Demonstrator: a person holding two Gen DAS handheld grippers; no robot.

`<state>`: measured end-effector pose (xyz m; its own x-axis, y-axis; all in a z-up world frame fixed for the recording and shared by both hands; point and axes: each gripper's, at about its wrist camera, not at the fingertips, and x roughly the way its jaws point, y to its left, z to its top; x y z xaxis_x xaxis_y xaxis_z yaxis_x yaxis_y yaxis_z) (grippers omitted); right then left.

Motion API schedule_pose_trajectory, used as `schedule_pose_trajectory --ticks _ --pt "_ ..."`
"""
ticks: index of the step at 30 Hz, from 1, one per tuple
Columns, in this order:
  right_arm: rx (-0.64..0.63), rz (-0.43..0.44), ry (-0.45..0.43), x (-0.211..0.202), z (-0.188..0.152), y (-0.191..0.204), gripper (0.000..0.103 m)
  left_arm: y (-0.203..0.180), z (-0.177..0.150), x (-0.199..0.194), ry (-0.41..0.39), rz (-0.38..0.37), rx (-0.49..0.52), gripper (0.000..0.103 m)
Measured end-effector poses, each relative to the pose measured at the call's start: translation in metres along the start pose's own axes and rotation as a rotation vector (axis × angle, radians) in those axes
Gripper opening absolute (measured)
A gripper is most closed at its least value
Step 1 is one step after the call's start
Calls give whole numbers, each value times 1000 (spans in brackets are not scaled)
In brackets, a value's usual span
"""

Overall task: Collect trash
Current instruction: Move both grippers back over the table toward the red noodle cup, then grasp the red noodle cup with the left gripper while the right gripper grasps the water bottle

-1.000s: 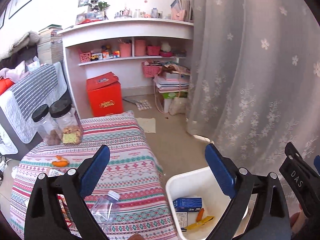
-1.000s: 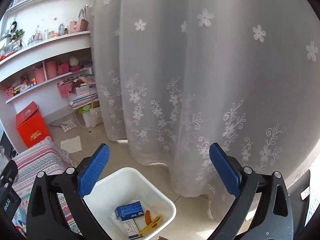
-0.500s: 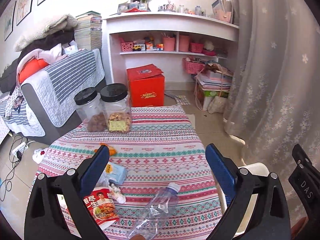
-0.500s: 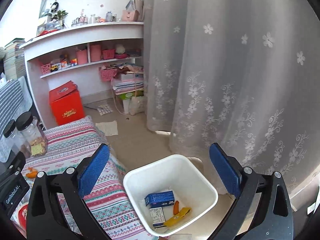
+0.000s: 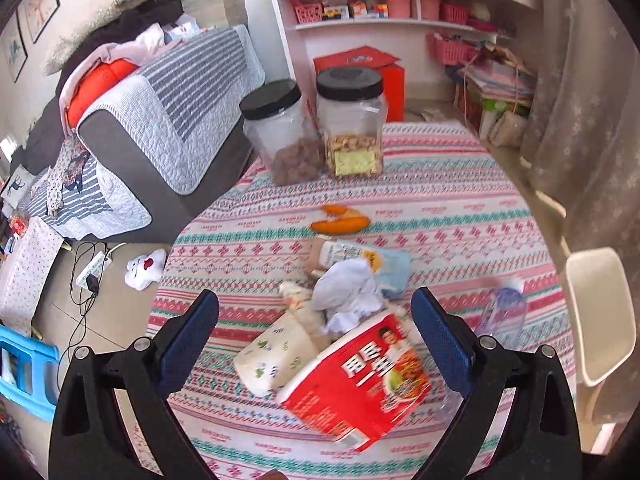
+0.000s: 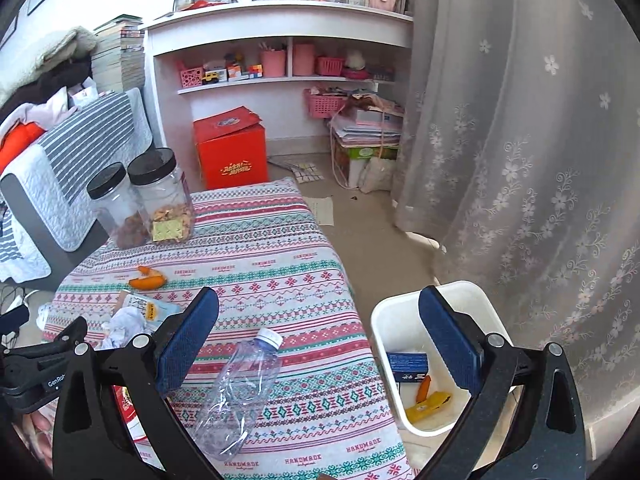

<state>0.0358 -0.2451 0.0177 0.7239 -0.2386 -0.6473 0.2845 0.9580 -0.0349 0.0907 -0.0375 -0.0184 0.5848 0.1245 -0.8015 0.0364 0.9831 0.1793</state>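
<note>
litter covers the near half of the desk (image 5: 440, 200) with the striped patterned cloth, and the left hand-held gripper (image 5: 316, 340) hangs over it with its jaws spread wide and nothing between them. directly ahead of it, between the blue pads, lies the red printed noodle box (image 5: 360, 384), tilted, its long axis running from near-right to far-left; a crumpled white tissue wad (image 5: 348, 296) and a white patterned paper cup (image 5: 276, 356) touch it on the far and left sides. the right hand-held gripper (image 6: 320, 344), likewise wide open and empty, sits above the crushed clear plastic bottle (image 6: 240, 392), which lies lengthwise toward it, cap away. the white plastic bin (image 6: 400, 312) stands on the floor just right of the desk, already holding a few scraps. the left arm looks nearer the box, the right nearer the bottle.
</note>
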Motion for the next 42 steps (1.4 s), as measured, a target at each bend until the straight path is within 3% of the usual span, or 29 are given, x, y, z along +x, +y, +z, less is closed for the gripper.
schedule_pose_trajectory --ticks 5,8,10,21,27,36,39,42 --pt "40 42 37 5 4 3 96 43 -13 28 230 -168 -70 94" --pt "70 56 60 9 5 -2 96 49 -21 33 307 -286 -141 94" --pt "87 67 76 11 5 -7 96 43 -25 36 336 -341 -117 94" --pt "213 70 130 23 8 -49 96 -32 -42 16 320 -308 363 94" --pt "213 69 137 25 7 -51 96 -50 -51 23 327 -245 522 94" --pt "205 71 170 35 7 -52 96 -54 -51 65 386 -193 574 94" --pt "211 81 189 38 5 -53 96 -48 -55 69 378 -217 500 92" --pt "209 89 201 40 3 -54 96 -29 -54 61 359 -292 339 91"
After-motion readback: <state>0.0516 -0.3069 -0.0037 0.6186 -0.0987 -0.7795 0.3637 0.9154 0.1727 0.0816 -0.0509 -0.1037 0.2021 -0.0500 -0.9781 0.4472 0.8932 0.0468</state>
